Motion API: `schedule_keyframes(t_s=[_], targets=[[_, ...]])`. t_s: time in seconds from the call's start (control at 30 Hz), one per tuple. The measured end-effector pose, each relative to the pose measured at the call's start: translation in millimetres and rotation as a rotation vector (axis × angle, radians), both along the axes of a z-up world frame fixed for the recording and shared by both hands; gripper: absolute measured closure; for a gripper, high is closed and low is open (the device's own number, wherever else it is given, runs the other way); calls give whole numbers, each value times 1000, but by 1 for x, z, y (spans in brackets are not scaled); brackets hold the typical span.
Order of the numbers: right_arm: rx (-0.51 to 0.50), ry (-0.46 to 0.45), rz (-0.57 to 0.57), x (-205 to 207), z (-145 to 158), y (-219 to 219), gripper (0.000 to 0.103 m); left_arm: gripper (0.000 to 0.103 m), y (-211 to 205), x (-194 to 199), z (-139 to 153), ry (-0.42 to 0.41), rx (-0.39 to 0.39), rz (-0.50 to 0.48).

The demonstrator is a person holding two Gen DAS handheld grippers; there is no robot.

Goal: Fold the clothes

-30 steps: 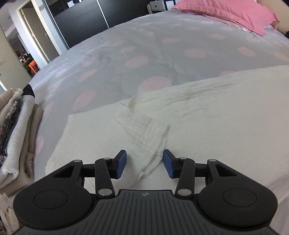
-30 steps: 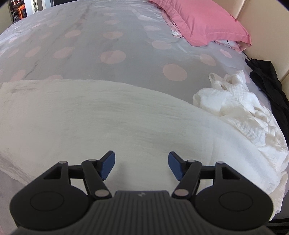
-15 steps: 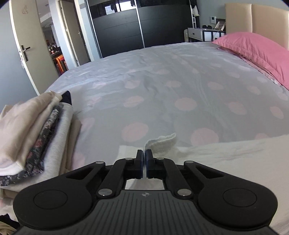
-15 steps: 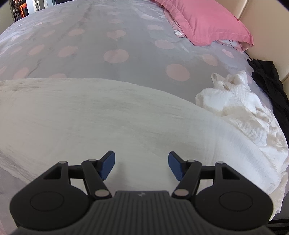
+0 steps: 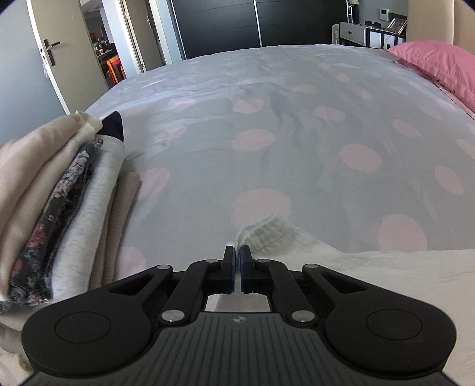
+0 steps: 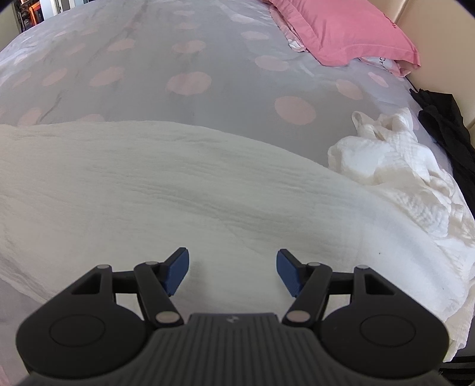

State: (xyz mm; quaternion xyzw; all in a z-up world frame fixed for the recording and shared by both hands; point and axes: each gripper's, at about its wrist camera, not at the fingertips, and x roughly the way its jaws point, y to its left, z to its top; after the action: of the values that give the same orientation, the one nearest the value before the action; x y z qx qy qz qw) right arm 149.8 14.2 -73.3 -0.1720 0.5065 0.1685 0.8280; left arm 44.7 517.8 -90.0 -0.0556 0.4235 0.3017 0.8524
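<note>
Folded stack of clothes (image 5: 56, 202) sits on the left of the bed (image 5: 297, 142). Left gripper (image 5: 237, 256) is pinched tight on a corner of the white crinkly garment (image 6: 166, 190), lifting it. Right gripper (image 6: 232, 271) hangs wide apart over the spread cloth, gripping nothing.

A pink pillow (image 6: 344, 29) lies on the pink-dotted grey bedspread (image 5: 297, 148), near a black wardrobe (image 5: 219, 26).

Your left hand-held gripper (image 5: 237, 265) hides the white garment (image 5: 371, 273) beneath its body, so the pinched cloth edge barely shows. The folded clothes stack (image 5: 59, 207) runs off the left edge. The black garment (image 6: 445, 127) is cut off at right.
</note>
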Motion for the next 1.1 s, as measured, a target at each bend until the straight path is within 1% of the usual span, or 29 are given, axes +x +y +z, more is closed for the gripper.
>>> schedule_keyframes(t_s=[0.1,0.17,0.2,0.23,0.27,0.33,0.4,0.47,0.53,0.67,0.73,0.8,0.83,0.87,0.9,0.93,0.97,1.0,1.03,1.1], targets=[[0,4,5,1,-1,1,35,103,7,3,-13,38,12,31],[0,2,10,1,-1,2,35,103,17,3,-21,98,50,110],[1,0,12,0,0,3,35,103,25,-1,-24,99,29,137],[2,-2,14,0,1,3,35,103,32,-7,-26,91,-5,158],[3,-4,17,-1,1,4,35,103,35,-14,-25,72,-22,161],[7,-11,21,-2,3,5,35,103,37,-28,-18,24,-43,154],[9,-17,24,-2,4,5,35,103,35,-39,-10,7,-66,133],[8,-19,26,-3,4,6,35,96,31,-51,-1,2,-85,109],[10,-17,28,-3,5,8,35,85,24,-62,6,9,-101,83],[19,-29,39,-9,10,9,35,81,6,-84,14,45,-150,39],[24,-34,43,-11,13,9,35,71,-2,-94,13,63,-171,24],[26,-36,43,-13,14,9,35,65,-9,-105,11,72,-203,17],[27,-39,42,-14,14,8,35,64,-12,-110,8,73,-226,20],[26,-42,42,-14,14,8,35,64,-14,-115,6,75,-251,24],[24,-46,42,-15,14,9,35,67,-16,-119,2,79,-273,28],[23,-49,44,-16,14,9,35,82,-18,-121,0,84,-275,33],[23,-52,47,-16,15,10,35,91,-21,-122,-1,88,-268,40],[20,-56,48,-17,15,10,35,94,-23,-123,-3,92,-261,47],[17,-61,49,-17,16,11,35,97,-26,-125,0,76,-248,53],[13,-70,48,-19,17,11,35,98,-29,-128,11,42,-202,68]])
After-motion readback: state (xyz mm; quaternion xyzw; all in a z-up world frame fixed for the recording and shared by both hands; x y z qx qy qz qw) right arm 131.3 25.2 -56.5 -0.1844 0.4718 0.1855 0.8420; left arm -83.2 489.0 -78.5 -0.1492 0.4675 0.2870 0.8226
